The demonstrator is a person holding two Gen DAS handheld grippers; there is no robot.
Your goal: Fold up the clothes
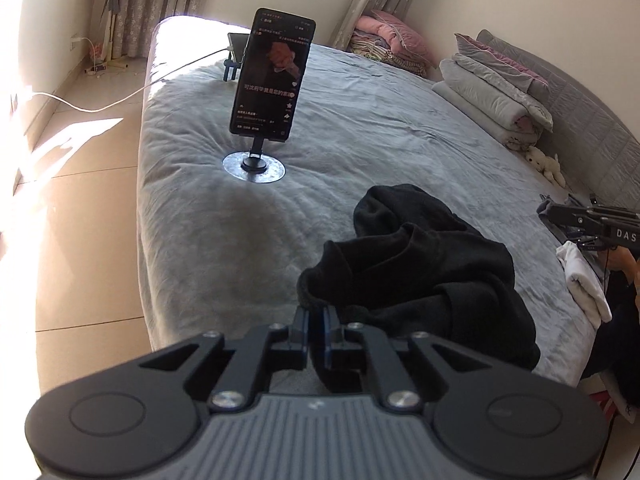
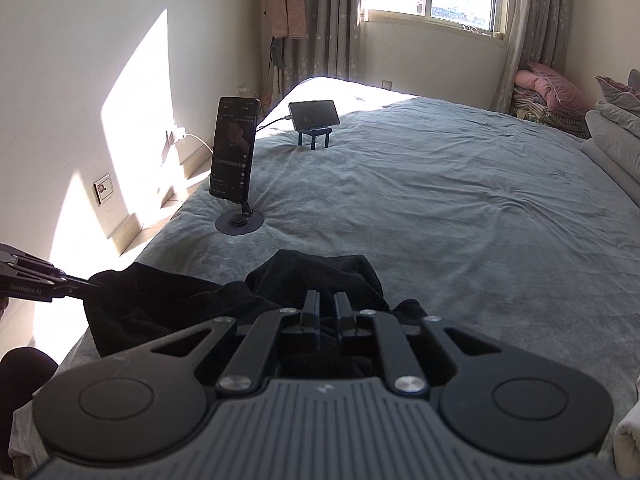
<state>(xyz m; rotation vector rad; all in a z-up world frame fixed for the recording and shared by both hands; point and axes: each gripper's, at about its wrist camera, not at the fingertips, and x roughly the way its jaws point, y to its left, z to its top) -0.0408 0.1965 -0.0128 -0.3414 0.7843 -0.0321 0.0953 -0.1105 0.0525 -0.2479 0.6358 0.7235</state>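
Both grippers pinch the crumpled black garment (image 1: 420,276) on the bed (image 1: 360,120) — left gripper (image 1: 316,312) at its left edge, right gripper (image 2: 326,300) mid-bundle; cloth stretches sideways between fingers.

A crumpled black garment (image 1: 420,272) lies bunched in folds on the grey bed (image 1: 360,120).

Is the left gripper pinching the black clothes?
Touching. In the right wrist view, the left gripper meets the edge of the black clothes, and the cloth lifts up at its tips off the bed.
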